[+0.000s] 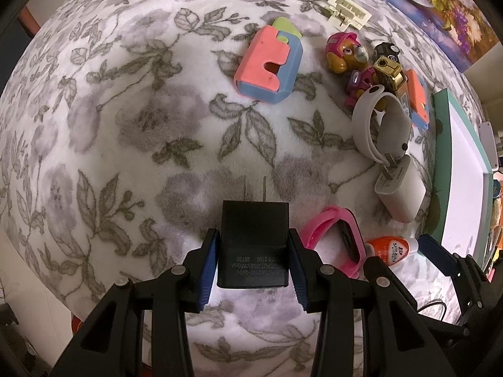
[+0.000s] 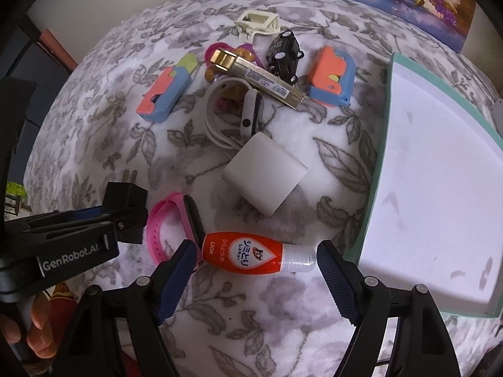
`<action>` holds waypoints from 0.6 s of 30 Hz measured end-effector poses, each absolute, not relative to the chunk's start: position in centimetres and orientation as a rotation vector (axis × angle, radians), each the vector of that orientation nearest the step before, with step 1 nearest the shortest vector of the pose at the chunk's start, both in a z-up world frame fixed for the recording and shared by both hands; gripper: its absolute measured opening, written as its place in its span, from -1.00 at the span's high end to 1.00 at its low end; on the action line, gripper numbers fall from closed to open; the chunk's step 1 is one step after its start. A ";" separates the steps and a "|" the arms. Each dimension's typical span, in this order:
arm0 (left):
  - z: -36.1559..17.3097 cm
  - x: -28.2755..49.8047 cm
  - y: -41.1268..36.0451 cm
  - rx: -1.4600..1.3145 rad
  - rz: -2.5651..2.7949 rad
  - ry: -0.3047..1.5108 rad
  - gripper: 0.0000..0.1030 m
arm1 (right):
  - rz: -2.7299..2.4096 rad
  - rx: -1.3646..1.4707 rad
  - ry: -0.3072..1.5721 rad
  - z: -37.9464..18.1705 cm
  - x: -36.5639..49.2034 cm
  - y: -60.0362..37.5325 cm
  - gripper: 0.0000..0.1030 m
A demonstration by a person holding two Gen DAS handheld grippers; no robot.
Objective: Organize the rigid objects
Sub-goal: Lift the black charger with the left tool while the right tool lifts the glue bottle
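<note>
Right wrist view: the bottle [image 2: 257, 253] lies crosswise at lower centre on the cloth [image 2: 103, 144], between the two fingers of the right gripper [image 2: 256, 279], touching neither. Just left of it lies a watch band [image 2: 174, 223]; above it, at centre, a charger block [image 2: 265, 174]. Higher up lie a second watch [image 2: 248, 113], a long flat box [image 2: 261, 77] resting over it, and a toy car [image 2: 284, 53] just right of the box. Two block toys [image 2: 166, 92] [image 2: 330, 77] flank this cluster. A tray [image 2: 440, 188] fills the right side. Left wrist view: the adapter [image 1: 253, 245] sits at lower centre within the left gripper [image 1: 253, 270].
</note>
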State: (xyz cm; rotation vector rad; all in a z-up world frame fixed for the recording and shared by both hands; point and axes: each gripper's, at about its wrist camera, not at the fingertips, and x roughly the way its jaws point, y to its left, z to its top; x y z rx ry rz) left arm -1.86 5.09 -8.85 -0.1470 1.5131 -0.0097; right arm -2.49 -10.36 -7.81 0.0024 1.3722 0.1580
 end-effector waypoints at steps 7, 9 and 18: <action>-9.3 -1.8 4.7 -0.133 -0.014 1.510 0.15 | 0.121 -0.029 1.390 -8.3 -2.3 -9.5 -0.56; -9.2 -1.9 4.7 -0.135 -0.018 1.507 0.15 | 0.119 -0.016 1.392 -8.4 -2.3 -9.6 -0.56; -6.7 -1.8 4.9 -0.162 -0.039 1.418 0.17 | 0.120 0.080 1.356 -6.5 -2.1 -11.1 -0.55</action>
